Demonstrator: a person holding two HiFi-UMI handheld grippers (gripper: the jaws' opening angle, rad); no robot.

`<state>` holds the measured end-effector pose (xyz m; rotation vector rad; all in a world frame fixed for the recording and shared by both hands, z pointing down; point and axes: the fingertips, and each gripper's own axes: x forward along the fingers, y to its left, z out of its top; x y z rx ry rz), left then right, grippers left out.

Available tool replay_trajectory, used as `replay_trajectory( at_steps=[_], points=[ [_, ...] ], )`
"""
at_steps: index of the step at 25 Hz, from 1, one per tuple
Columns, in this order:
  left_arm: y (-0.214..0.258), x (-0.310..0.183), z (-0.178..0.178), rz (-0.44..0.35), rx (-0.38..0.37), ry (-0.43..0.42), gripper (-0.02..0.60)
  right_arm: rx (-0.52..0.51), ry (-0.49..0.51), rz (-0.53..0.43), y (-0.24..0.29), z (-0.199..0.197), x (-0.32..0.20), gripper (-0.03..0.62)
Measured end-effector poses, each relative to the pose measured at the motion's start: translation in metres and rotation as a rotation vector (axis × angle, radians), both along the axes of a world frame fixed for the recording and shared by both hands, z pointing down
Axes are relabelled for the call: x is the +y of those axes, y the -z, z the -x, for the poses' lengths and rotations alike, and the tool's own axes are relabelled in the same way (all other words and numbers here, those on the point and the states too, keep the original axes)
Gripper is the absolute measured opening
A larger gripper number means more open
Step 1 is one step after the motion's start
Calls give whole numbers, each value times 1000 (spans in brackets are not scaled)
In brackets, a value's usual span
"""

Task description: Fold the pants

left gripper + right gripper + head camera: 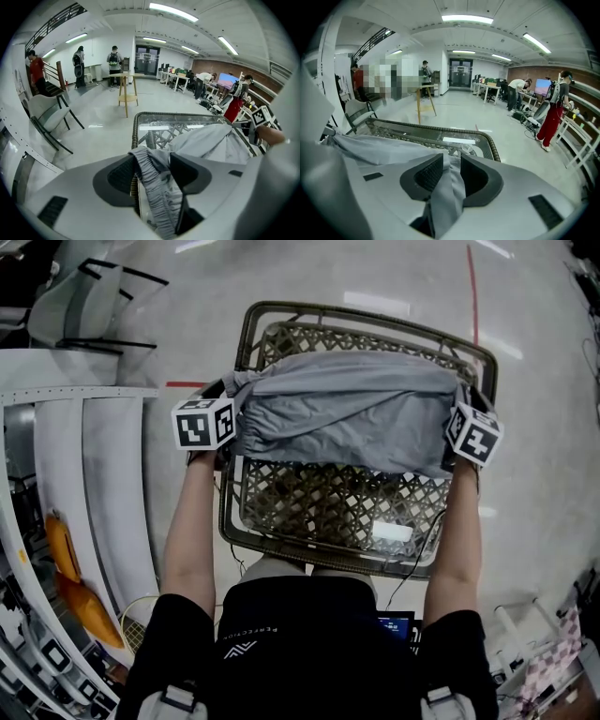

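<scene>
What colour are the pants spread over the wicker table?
The pants are plain light grey, with no pattern. The head view shows it best.

**Grey pants spread across the wicker table**

Looking down, I see the grey pants (pixel 347 413) lying as a wide band across the far half of the wicker table (pixel 328 507). Bare lattice shows on the table toward 6 o'clock. My left gripper (pixel 225 399) is at the band's 9 o'clock end and my right gripper (pixel 464 401) at its 3 o'clock end. The cloth reaches both, but from here I cannot see the jaws. A white curved frame (pixel 103 484) runs along 9 o'clock. A chair (pixel 84 306) stands at 11 o'clock, and 1 red floor line (pixel 472 296) runs at 1 o'clock.
</scene>
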<state>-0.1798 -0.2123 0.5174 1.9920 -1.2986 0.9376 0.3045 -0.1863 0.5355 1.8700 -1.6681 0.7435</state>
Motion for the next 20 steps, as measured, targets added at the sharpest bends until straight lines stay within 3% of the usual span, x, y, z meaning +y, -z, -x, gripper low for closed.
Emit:
replay_trajectory(
  at_steps=[11,20],
  points=[
    [4,14,9,-4,9,-6,240,-75,62,-12,-2,56,37,101],
    [11,39,26,2,18,-7,221,-137,170,-45,15,121,55,101]
  ],
)
